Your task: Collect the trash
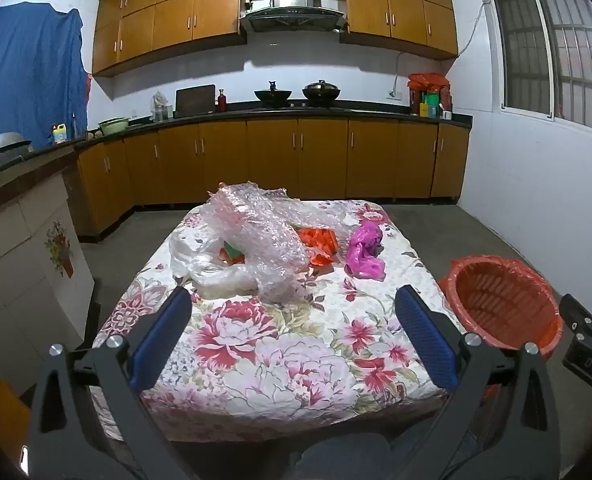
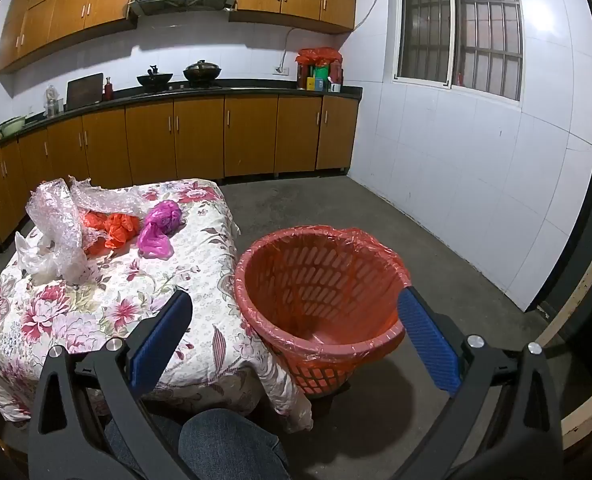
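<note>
Denim knee (image 2: 223,440) sat right at the bottom of both views, so we were seated at the near edge of the little table with the floral cloth (image 1: 279,360). Both grippers were spread as wide as they go, blue pads apart and nothing between them. So nothing had been picked up yet, as far as we could judge.

All the trash was bunched at the far end of the table. Crumpled bubble wrap (image 1: 263,232) was the biggest piece, running roughly from far-left toward near-right, with a clear plastic bag (image 1: 199,260) tucked against its left side. Behind it was an orange plastic bag (image 1: 320,244), and to the right of that a pink plastic bag (image 1: 364,252).

Our left gripper (image 1: 291,340) pointed pretty much straight at the bubble wrap, which lay dead ahead and a bit down. Our right gripper (image 2: 296,348) was aimed at the orange laundry-style basket with a liner (image 2: 320,280), standing on the floor just beside the table's right edge. From that side the trash lay up and to the left, with the pink bag nearest.

So we figured the left one was better placed for the wrap, and the right for the pink bag and the drop.
</note>
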The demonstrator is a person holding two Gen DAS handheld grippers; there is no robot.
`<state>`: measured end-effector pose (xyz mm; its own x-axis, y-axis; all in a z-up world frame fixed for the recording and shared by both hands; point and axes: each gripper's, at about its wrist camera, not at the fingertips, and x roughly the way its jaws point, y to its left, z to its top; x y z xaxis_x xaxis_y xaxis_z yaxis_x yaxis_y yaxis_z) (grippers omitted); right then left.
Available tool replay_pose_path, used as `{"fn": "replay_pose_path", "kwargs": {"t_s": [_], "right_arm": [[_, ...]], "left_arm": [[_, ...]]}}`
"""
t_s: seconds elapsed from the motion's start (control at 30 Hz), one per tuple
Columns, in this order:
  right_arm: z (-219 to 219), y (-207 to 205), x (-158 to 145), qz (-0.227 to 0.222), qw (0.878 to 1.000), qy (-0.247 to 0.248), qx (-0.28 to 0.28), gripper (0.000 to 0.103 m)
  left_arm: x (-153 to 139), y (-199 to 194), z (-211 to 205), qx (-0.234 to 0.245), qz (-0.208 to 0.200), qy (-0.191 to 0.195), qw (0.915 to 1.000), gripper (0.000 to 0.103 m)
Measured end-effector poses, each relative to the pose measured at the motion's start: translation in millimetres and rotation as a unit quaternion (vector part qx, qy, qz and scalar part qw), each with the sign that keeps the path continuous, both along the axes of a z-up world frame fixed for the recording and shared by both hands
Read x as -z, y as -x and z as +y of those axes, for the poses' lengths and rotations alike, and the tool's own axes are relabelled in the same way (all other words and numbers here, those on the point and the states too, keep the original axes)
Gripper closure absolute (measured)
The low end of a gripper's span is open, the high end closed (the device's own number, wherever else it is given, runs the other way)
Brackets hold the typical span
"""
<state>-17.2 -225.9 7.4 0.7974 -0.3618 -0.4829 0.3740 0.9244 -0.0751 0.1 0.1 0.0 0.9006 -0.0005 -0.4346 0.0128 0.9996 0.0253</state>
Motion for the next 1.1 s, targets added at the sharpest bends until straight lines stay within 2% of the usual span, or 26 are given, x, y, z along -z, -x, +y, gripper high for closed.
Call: {"fn": "replay_pose_path", "kwargs": {"t_s": [1.1], "right_arm": [[-0.5, -0.2, 1.4, 0.001, 1.000, -0.001, -0.001, 0.002]], "left_arm": [[0.0, 0.0, 0.2, 0.000, 0.005, 0.004, 1.0000, 0.004]]}}
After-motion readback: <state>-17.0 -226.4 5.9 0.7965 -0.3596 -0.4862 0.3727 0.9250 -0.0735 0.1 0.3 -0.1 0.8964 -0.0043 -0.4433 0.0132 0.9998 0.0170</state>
